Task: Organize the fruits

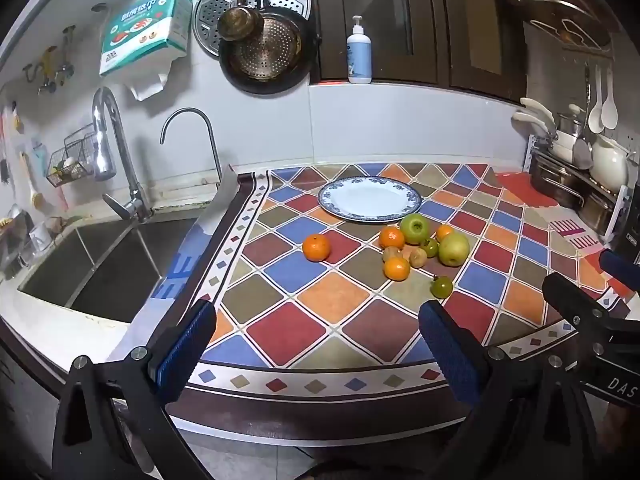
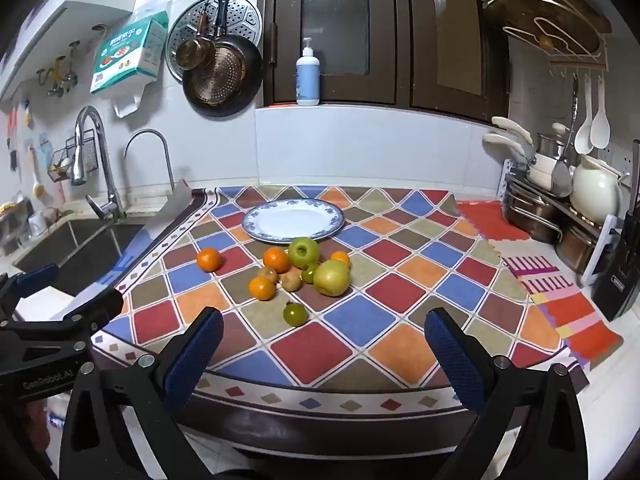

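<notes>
A white plate with a blue rim (image 1: 370, 200) (image 2: 293, 220) lies bare at the back of the checked mat. In front of it lie loose fruits: a green apple (image 1: 415, 228) (image 2: 303, 251), a yellow-green apple (image 1: 453, 249) (image 2: 331, 277), several oranges, one (image 1: 316, 247) (image 2: 209, 259) apart to the left, small brown fruits (image 2: 291, 281) and a small green fruit (image 1: 441, 287) (image 2: 295, 314) nearest me. My left gripper (image 1: 316, 328) is open and empty above the mat's front edge. My right gripper (image 2: 324, 336) is open and empty too, just before the small green fruit.
A steel sink (image 1: 100, 268) with a tap (image 1: 108, 152) lies left of the mat. A dish rack (image 2: 560, 208) with pots and a jug stands at the right. A soap bottle (image 2: 307, 76) stands on the back ledge. Pans (image 1: 260, 52) hang on the wall.
</notes>
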Available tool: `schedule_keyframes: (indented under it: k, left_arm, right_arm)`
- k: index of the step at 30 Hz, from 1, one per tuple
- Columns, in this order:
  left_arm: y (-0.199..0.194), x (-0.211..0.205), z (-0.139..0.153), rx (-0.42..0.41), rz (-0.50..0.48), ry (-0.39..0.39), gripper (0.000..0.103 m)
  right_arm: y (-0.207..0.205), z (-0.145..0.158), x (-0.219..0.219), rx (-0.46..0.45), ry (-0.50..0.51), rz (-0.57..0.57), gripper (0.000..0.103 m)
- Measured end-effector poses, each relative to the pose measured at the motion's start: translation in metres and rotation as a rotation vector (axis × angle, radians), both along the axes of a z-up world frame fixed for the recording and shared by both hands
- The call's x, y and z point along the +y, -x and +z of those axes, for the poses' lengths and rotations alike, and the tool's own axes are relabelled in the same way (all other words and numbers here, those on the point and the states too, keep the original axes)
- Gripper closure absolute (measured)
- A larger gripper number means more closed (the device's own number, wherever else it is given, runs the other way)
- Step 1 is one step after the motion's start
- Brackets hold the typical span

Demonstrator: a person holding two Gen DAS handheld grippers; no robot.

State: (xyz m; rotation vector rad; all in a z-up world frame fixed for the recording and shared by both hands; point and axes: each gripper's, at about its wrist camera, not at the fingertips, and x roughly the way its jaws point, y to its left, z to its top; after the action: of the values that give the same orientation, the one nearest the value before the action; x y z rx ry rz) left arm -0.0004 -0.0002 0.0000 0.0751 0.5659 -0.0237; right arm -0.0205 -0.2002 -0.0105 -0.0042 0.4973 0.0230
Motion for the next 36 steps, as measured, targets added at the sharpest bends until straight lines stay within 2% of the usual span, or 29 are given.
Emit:
schedule_keyframes:
  k: [9,14,36]
  left_arm:
    - [0.006,-0.008,-0.001,-0.003,0.02,-0.011,0.0]
    - [0.005,0.004,0.004,-0.01,0.023,0.003,0.0]
    - [0.008,0.009,0.008,-0.038,0.025,0.009,0.0]
  right_arm:
    - [0.0,-0.001,0.001,0.002,-0.003,0.002,0.001]
    - [0.0,0.001,0.008,-0.002,0.001,0.002,0.001]
    - [0.0,0.005,0.005,-0.014,0.016,0.02,0.001]
